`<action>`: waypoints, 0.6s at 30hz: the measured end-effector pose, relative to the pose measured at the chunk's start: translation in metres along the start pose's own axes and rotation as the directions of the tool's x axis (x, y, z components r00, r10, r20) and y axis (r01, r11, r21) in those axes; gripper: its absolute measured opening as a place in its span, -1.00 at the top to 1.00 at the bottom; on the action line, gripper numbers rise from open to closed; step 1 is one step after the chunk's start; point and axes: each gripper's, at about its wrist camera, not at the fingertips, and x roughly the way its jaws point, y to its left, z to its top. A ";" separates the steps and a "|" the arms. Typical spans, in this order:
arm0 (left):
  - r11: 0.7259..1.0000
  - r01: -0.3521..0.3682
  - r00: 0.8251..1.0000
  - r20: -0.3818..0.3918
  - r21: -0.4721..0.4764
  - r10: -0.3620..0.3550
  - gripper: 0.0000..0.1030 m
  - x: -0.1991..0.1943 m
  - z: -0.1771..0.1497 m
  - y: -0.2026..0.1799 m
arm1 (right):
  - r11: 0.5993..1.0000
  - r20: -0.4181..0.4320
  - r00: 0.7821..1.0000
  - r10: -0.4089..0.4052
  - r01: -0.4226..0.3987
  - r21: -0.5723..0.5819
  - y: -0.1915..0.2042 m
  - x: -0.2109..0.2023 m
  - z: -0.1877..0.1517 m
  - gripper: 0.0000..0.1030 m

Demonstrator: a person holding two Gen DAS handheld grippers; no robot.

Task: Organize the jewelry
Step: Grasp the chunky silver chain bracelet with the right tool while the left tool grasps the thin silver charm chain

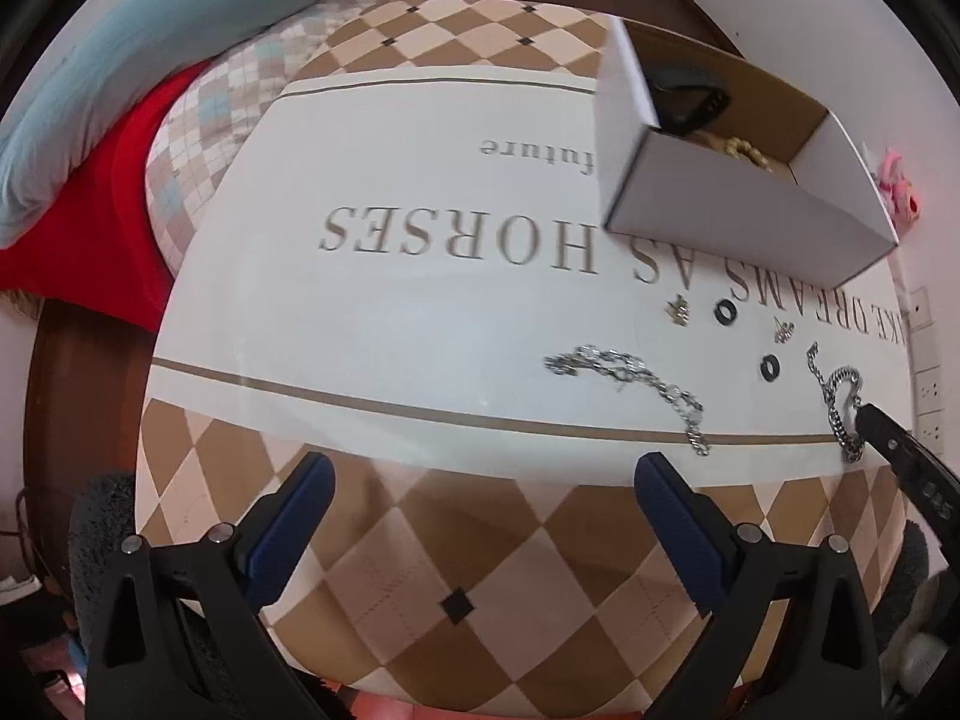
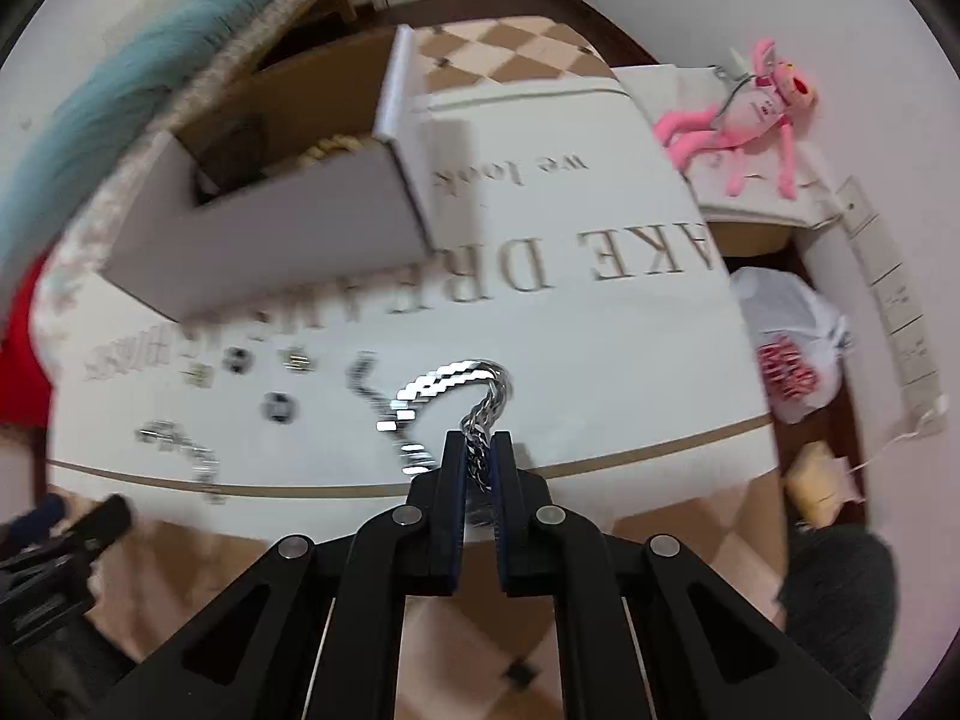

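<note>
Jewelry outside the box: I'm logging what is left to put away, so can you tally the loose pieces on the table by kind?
Silver chains: 2, one lying free, one pinched in the right gripper
Black rings: 2
Small metal pieces, possibly earrings: 2
Total: 6, not counting what already sits in the white box.

Silver curb chain (image 2: 474, 378) looping up from between closed gripper fingers, its tail trailing on the tablecloth; second silver chain (image 1: 630, 384) lying slack nearby; two black rings (image 1: 726, 312), two small earrings (image 1: 783, 330) resting before the open white box (image 1: 738, 222) holding gold beads (image 1: 747, 153).
</note>
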 end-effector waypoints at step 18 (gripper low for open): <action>0.969 0.120 0.993 -0.047 0.214 -0.112 -0.52 0.036 0.027 -0.035 | 0.985 -0.019 0.993 0.113 -0.110 0.136 -0.008 -0.002 0.004 0.85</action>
